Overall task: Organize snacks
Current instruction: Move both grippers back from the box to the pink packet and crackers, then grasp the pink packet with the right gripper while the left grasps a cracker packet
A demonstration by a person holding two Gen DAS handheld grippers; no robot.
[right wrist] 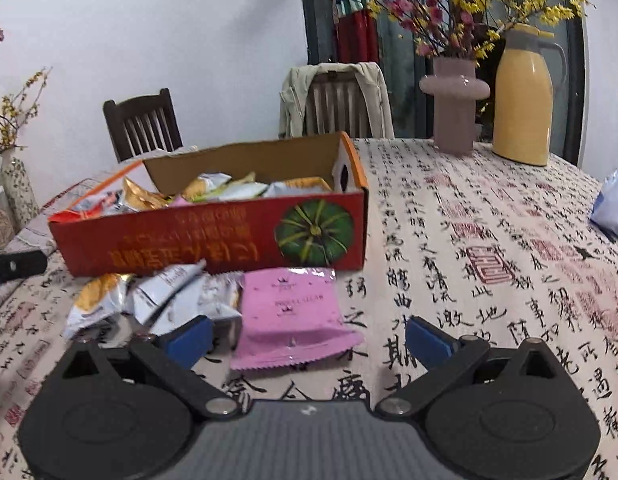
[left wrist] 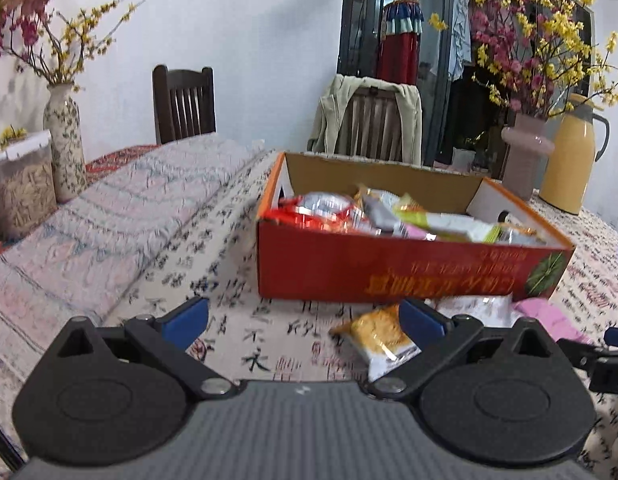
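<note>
Meanwhile, both jaws gape empty before the red pumpkin-printed box (right wrist: pixel 213 236) heaped with crinkly snack packets (left wrist: pixel 373 216).

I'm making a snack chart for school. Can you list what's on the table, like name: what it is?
box: red cardboard box with a pumpkin picture, open, partly filled with snack packets
loose snacks: pink packet, yellow packet and silver packets on the tablecloth, in front of the box
left gripper: open, empty
right gripper: open, empty, near the pink packet
behind: pink vase with flowers, yellow jug
</note>
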